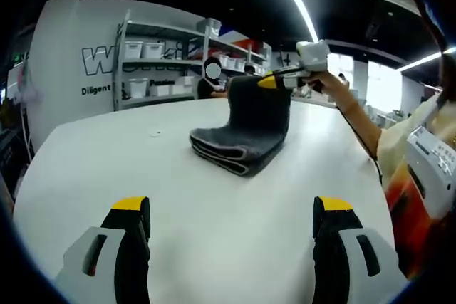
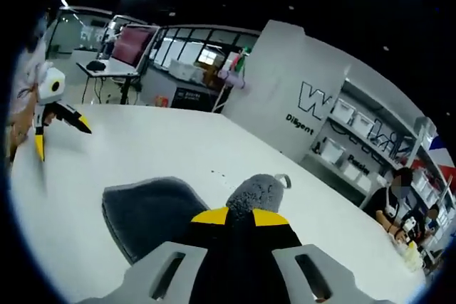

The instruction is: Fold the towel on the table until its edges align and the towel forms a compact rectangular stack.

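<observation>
The towel [image 1: 246, 133] is dark grey and lies near the middle of the white counter [image 1: 142, 169]. Its lower portion rests flat on the counter surface in stacked layers, with the folded edges visible along the near side. One end of the towel is raised upright from the stack and held above it.

In the right gripper view, the towel [image 2: 153, 211] shows as a flat grey panel on the counter [image 2: 178, 147], with the lifted end bunched at the tips of the right gripper [image 2: 241, 216]. The yellow-tipped jaws of the right gripper are pressed together on this bunched end (a small loop tag projects from the top of the bunch). In the left gripper view, the right gripper [image 1: 279, 80] appears at the top edge of the raised towel section, with a person's hand [image 1: 324, 82] and forearm behind it.

The left gripper [image 1: 231, 215] is positioned over bare counter, well apart from the towel. Its two jaws are spread wide, with nothing between them. In the right gripper view, the left gripper [image 2: 60, 127] appears at the far left, above the counter edge, with its jaws apart.

Behind the counter stands a metal shelf unit [image 1: 164, 62] carrying white bins. A white wall panel [image 2: 285, 97] with dark lettering stands beside the shelf unit. A seated person [image 2: 392, 201] is visible at the far side.
</observation>
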The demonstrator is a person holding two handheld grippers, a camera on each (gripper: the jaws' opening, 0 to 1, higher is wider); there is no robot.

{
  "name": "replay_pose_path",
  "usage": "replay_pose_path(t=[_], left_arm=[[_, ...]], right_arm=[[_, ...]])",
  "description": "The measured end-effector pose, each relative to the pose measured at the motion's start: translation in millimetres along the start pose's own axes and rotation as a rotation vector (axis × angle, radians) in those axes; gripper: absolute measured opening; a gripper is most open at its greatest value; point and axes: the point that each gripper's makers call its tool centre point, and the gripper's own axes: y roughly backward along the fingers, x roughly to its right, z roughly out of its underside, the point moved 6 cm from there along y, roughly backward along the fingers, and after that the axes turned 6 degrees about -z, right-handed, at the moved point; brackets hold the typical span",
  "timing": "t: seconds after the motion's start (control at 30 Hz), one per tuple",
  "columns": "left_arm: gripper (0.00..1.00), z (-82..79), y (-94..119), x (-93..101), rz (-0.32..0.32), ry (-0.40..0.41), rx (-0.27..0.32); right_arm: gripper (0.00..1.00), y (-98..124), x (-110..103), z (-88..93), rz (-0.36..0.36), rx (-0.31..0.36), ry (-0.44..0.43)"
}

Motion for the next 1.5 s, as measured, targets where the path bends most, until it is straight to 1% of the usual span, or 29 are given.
replay_pose_path(t=[0.17,0.4,0.47,0.57,0.77,0.9,1.0,1.07,1.2,1.3,1.37,1.5], left_arm=[[0.93,0.0,0,0.2,0.003,0.002,-0.002],[0.93,-0.9,1,0.4,0.003,0.0,0.003],[0.93,-0.9,1,-0.1,0.002,0.003,0.004],[0.93,-0.7,1,-0.7,0.0,0.006,0.004],[0.93,0.1,0,-1.6,-0.004,0.011,0.004],[0.93,0.6,0,-2.1,-0.004,0.016,0.004],[0.93,0.6,0,-2.1,-0.003,0.017,0.004],[0.93,0.6,-1,-1.7,-0.003,0.018,0.005],[0.93,0.9,-1,-1.8,-0.003,0.019,0.003],[0.93,0.8,-1,-1.6,-0.002,0.019,0.003],[0.93,0.8,-1,-1.6,-0.001,0.019,0.003],[0.93,1.1,-1,-2.8,-0.002,0.021,0.0]], right_arm=[[0.06,-12,-14,-9.9,-0.04,0.011,0.009],[0.06,-33,-32,-21.8,-0.115,0.032,-0.008],[0.06,-38,-39,-25.4,-0.141,0.04,-0.014],[0.06,-48,-52,-29.7,-0.202,0.052,-0.052],[0.06,-64,-68,-32.9,-0.245,0.032,-0.056],[0.06,-72,-73,-35.6,-0.269,0.007,-0.075],[0.06,-76,-75,-38.2,-0.278,0.003,-0.081],[0.07,-80,-80,-40.0,-0.297,-0.001,-0.087],[0.07,-92,-95,-38.5,-0.355,-0.016,-0.104],[0.07,-104,-110,-34.8,-0.418,-0.025,-0.147],[0.07,-109,-115,-32.4,-0.44,-0.03,-0.165],[0.07,-120,-122,-27.3,-0.461,-0.041,-0.191]])
